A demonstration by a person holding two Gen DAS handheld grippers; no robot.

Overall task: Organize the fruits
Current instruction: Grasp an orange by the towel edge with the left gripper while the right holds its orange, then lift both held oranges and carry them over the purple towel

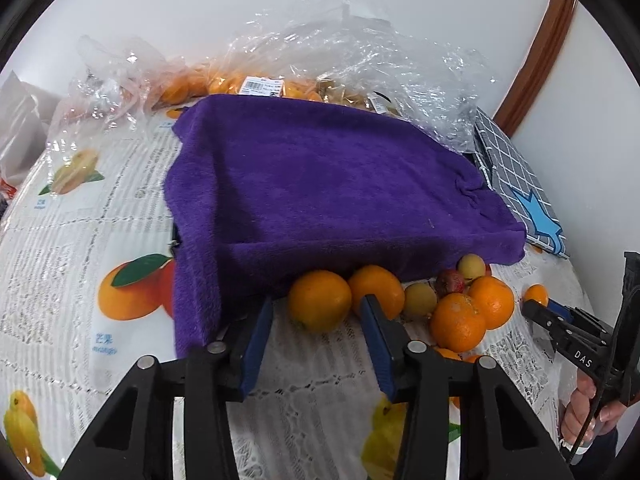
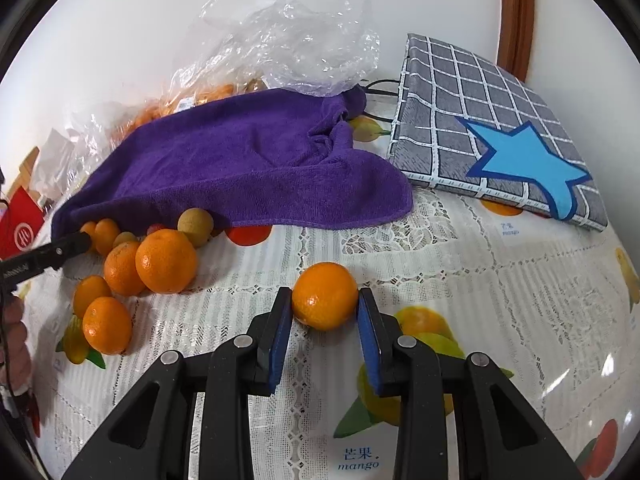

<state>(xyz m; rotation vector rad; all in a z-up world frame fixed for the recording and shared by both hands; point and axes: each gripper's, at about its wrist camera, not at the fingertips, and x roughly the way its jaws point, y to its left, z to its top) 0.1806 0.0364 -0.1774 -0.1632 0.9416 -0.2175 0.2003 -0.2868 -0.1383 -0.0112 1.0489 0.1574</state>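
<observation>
In the left wrist view my left gripper (image 1: 316, 304) is open, its fingers on either side of a large orange (image 1: 319, 300) at the foot of a purple towel (image 1: 320, 184). More oranges (image 1: 458, 322) and small yellow and red fruits (image 1: 450, 282) lie to its right. In the right wrist view my right gripper (image 2: 325, 300) has both pads against a lone orange (image 2: 325, 295) on the tablecloth. A cluster of oranges (image 2: 166, 261) lies to the left by the towel (image 2: 240, 160). The right gripper also shows in the left wrist view (image 1: 538, 306).
A fruit-print lace tablecloth (image 2: 460, 280) covers the table. A grey checked box with a blue star (image 2: 500, 140) stands at the back right. Crumpled clear plastic bags with oranges (image 1: 320, 60) lie behind the towel, against the white wall. A red box (image 2: 20, 228) sits far left.
</observation>
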